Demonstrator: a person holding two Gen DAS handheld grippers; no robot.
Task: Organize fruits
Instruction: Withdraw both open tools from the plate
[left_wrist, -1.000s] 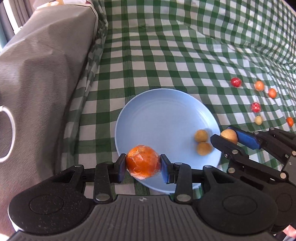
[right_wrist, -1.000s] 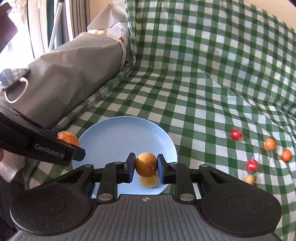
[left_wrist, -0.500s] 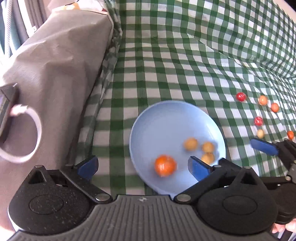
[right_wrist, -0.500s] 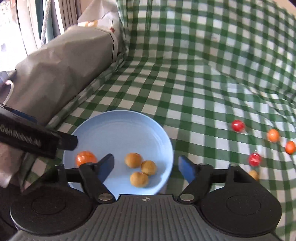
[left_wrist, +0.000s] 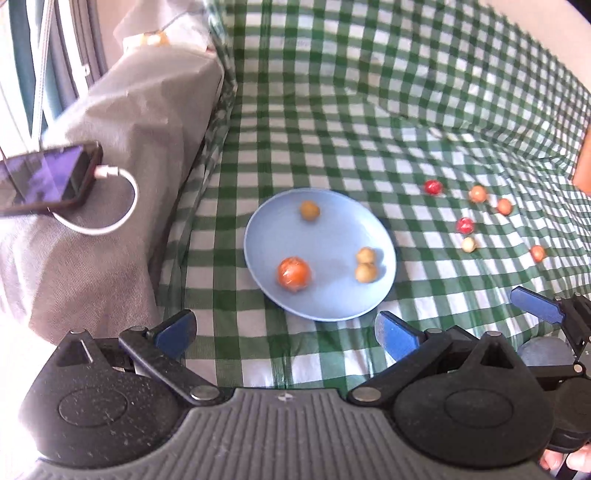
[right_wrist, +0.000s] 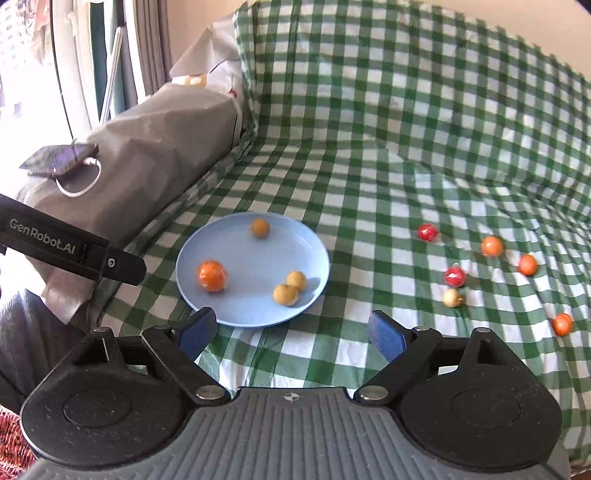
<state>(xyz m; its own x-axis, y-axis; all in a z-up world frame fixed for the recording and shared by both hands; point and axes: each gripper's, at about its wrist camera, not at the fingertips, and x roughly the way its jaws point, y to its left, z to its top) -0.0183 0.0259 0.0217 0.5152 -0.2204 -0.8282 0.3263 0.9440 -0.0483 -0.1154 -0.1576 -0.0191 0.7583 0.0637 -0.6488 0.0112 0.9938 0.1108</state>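
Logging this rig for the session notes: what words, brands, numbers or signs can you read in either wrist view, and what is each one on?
"GenRobot.AI": white lettering on the side of the left gripper's black arm, seen in the right wrist view.

Phone on the grey cover: screen shows only a purple glare, nothing readable.

White paper behind the grey cover: small coloured marks, too blurred to read.

Blue plate, fruits and checked cloth: no text.

The left gripper (left_wrist: 284, 334) is hovering wide open and empty at six o'clock of the blue plate (left_wrist: 332, 310), which is carrying an orange fruit (left_wrist: 293, 274) and three small tan fruits (left_wrist: 365, 273); loose fruits (left_wrist: 464, 225) are lying toward three o'clock.
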